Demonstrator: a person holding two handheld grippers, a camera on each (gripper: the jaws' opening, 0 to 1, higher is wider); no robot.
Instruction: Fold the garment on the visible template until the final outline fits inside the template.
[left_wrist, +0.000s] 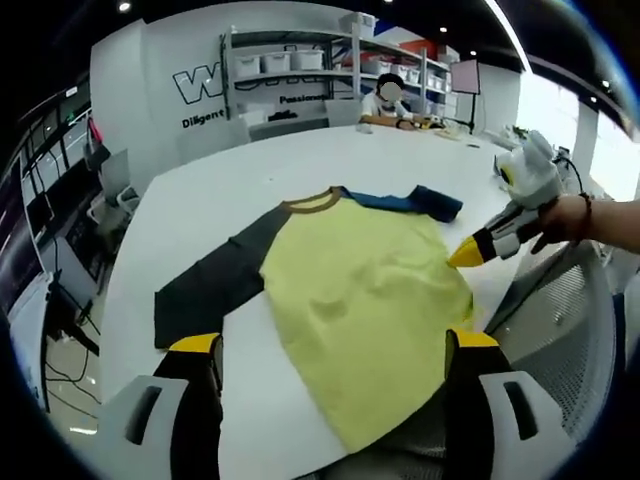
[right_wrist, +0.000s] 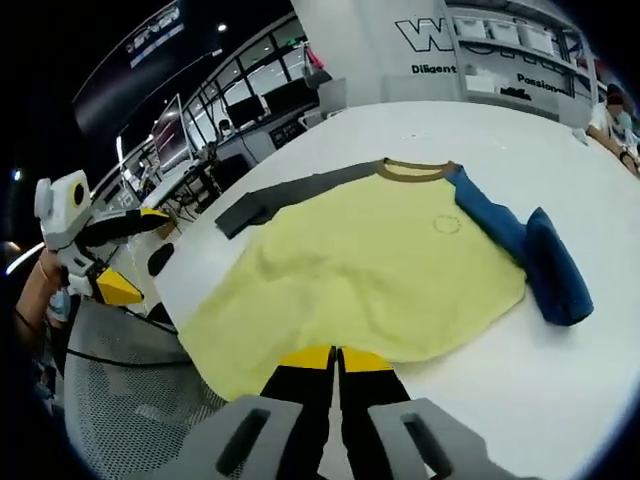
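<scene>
A yellow shirt (left_wrist: 360, 300) with 1 dark sleeve (left_wrist: 215, 285) and 1 blue sleeve (right_wrist: 545, 255) lies spread on the white surface (left_wrist: 200, 195), hem draped over the near edge beside a mesh chair (right_wrist: 120, 400). The left tool (left_wrist: 335, 345) stands open above it; the right tool (right_wrist: 337, 356) is pinched closed at the hem. Shelving (left_wrist: 300, 65) lines the far wall.
</scene>
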